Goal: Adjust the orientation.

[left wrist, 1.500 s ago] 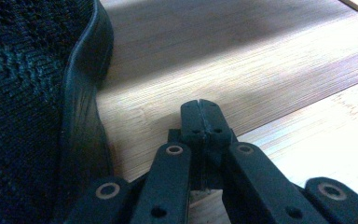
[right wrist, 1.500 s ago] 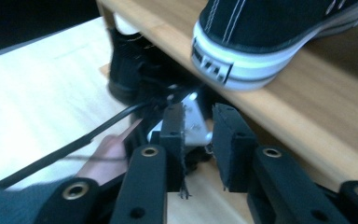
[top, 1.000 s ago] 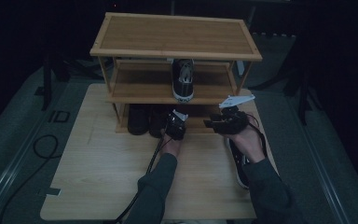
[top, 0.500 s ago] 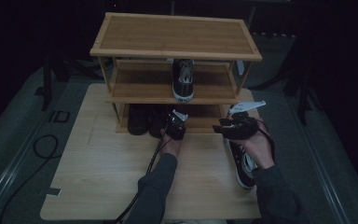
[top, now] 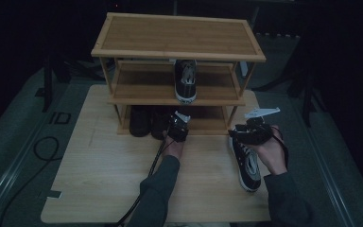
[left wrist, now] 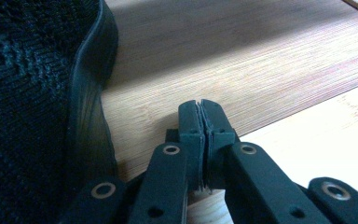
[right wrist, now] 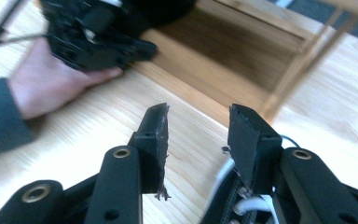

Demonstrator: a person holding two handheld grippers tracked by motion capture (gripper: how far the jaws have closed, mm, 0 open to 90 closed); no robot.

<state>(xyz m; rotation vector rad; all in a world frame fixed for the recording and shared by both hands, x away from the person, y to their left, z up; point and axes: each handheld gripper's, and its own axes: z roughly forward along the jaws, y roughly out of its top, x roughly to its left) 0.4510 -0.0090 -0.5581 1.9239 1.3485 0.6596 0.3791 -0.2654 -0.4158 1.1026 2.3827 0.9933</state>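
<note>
A black sneaker with white laces (top: 246,163) lies on the wooden table, toe toward the person. My right gripper (top: 238,134) hovers over its far end; in the right gripper view its jaws (right wrist: 198,126) stand apart, having just closed a little, pinching nothing, with the laces (right wrist: 249,205) below them. A matching sneaker (top: 185,80) stands on the rack's middle shelf. My left gripper (top: 177,124) rests at the bottom shelf's front edge, shut on nothing (left wrist: 202,112), beside a black knit shoe (left wrist: 32,93).
The three-level bamboo shoe rack (top: 179,33) stands at the back of the table (top: 99,179). Dark shoes (top: 144,120) fill the left of its bottom shelf. A rack leg (right wrist: 289,79) stands just beyond my right jaws. A cable (top: 38,146) loops on the floor at left.
My right gripper has moved to the right and toward the person, lower over the sneaker on the table. The left gripper has stayed at the bottom shelf.
</note>
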